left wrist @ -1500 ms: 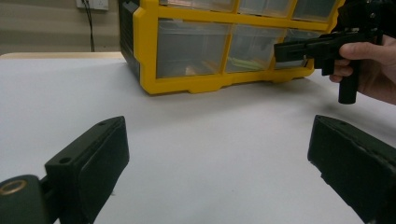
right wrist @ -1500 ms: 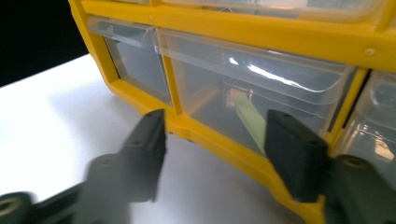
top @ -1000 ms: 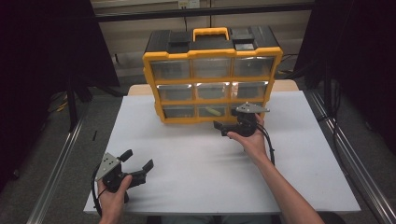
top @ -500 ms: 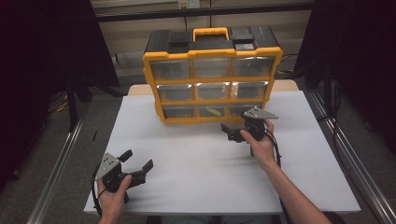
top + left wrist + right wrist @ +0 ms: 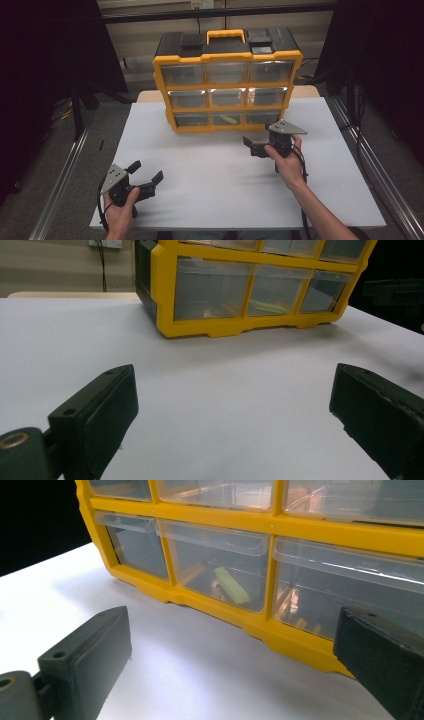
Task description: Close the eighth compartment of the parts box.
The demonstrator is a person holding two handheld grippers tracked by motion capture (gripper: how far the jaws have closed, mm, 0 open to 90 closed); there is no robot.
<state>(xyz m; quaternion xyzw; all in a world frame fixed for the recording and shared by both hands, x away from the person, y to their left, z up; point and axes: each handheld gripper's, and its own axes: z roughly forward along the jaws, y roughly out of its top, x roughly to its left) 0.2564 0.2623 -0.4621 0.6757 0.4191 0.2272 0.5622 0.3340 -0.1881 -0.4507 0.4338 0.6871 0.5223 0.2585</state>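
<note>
Yellow-framed, the drawer cabinet [image 5: 227, 82] stands at the far side of the white table [image 5: 200, 165], and the right gripper [image 5: 256, 146], which a second ago sat close under the bottom row of drawers, has drawn back toward the person and to the right, jaws spread wide and empty. No readable writing shows on the cabinet. The right gripper view shows a yellow-green strip [image 5: 231, 584] lying in the bottom middle drawer [image 5: 217, 565], while the left gripper [image 5: 146, 176] rests open and empty near the table's near left corner, unmoved.
</note>
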